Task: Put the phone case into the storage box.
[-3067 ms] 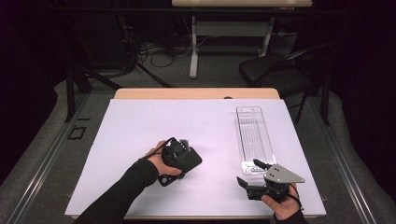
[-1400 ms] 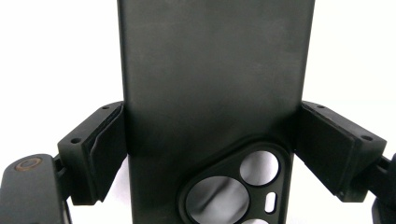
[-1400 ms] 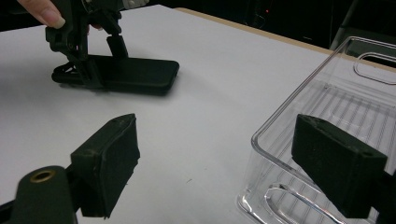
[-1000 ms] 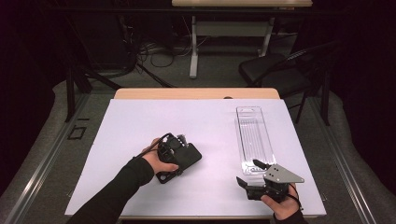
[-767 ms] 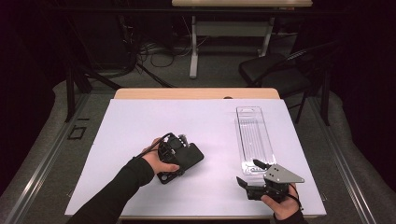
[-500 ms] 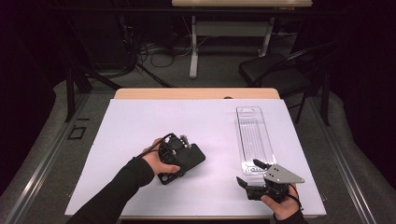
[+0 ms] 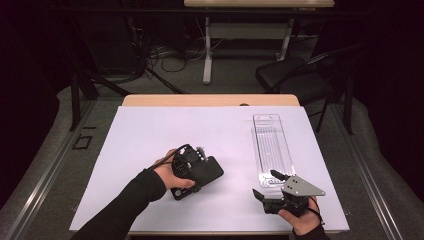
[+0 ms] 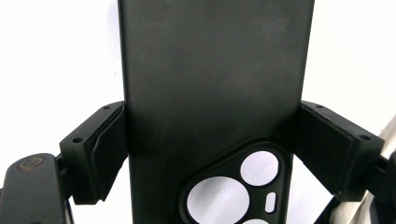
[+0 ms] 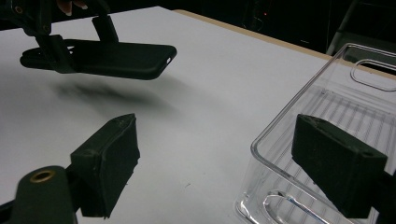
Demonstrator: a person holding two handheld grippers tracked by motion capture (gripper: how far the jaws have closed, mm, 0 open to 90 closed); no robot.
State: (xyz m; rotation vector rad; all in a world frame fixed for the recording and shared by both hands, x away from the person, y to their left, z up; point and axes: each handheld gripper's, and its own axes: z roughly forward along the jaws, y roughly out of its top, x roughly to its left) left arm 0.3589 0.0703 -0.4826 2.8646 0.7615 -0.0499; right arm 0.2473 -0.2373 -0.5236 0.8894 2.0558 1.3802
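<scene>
A black phone case [image 7: 207, 172] hangs level a little above the white table top [image 7: 150, 130], its shadow on the sheet below. My left gripper [image 7: 192, 175] is shut on it. In the left gripper view both pads [image 8: 105, 149] press the long sides of the case [image 8: 210, 84], near its camera cutout. The right gripper view has the case [image 9: 121, 58] at upper left. My right gripper [image 7: 264, 183] rests near the front right edge, open with nothing between its fingers [image 9: 109, 163]. It faces the near end of a clear plastic tray [image 7: 272, 145].
The clear tray [image 9: 299, 112] is long and narrow, and runs away from me along the right side of the table. A wooden strip [image 7: 210, 100] borders the far edge. Beyond it stand a chair [image 7: 295, 80] and a desk frame [image 7: 207, 45].
The left hand has edged slightly up and to the right with the case still in its jaws. The right hand has kept still.
</scene>
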